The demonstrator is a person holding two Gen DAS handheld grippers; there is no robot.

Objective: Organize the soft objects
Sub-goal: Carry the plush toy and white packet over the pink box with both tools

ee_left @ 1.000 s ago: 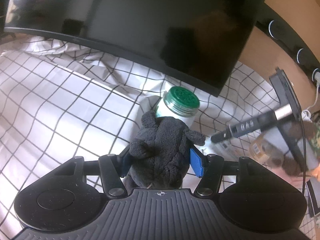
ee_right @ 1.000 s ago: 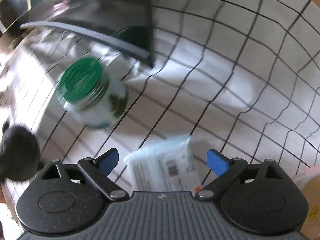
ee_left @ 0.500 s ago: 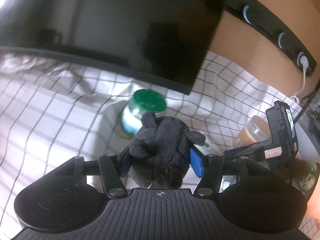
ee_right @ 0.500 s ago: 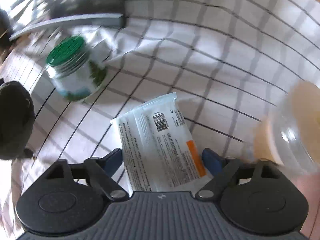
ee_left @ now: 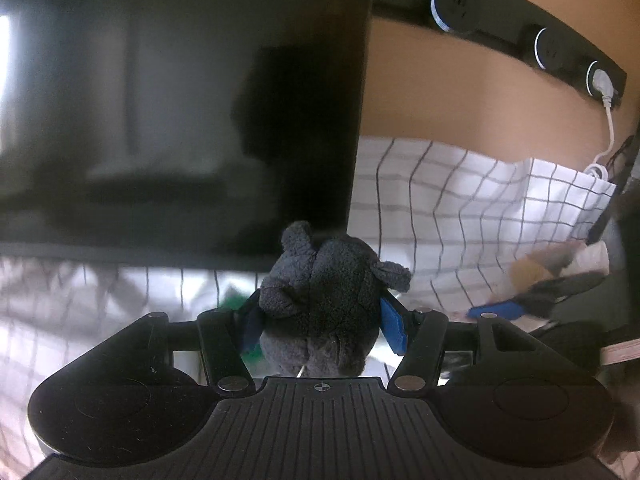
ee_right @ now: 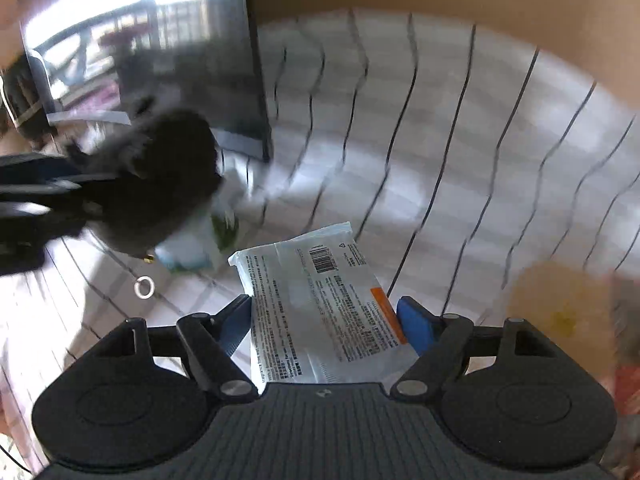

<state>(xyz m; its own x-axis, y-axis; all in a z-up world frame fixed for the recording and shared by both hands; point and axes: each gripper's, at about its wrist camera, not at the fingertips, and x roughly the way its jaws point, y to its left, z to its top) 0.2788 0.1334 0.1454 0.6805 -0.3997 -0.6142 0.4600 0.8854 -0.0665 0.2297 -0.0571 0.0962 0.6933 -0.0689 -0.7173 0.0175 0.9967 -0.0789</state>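
My left gripper [ee_left: 320, 320] is shut on a dark grey plush toy [ee_left: 324, 300] and holds it above the checked cloth [ee_left: 460, 208]. The toy also shows, blurred, at the left of the right wrist view [ee_right: 160, 184], with a small ring [ee_right: 144, 287] hanging below it. My right gripper [ee_right: 324, 320] is shut on a white wet-wipes pack [ee_right: 316, 300] with a barcode and an orange label, lifted off the cloth [ee_right: 460, 140]. The green-lidded jar [ee_right: 200, 240] stands just beyond the pack, partly hidden by the toy.
A black monitor [ee_left: 180, 100] fills the left and back. A black power strip [ee_left: 540, 40] with a white plug runs along the wooden wall. A tan-lidded jar [ee_right: 560, 320] is blurred at right. The right gripper's blue finger [ee_left: 500, 310] shows at right.
My left gripper rose and swung right with the toy, so the green jar dropped behind it. My right gripper closed on the wipes pack and lifted it. Both views are motion-blurred.
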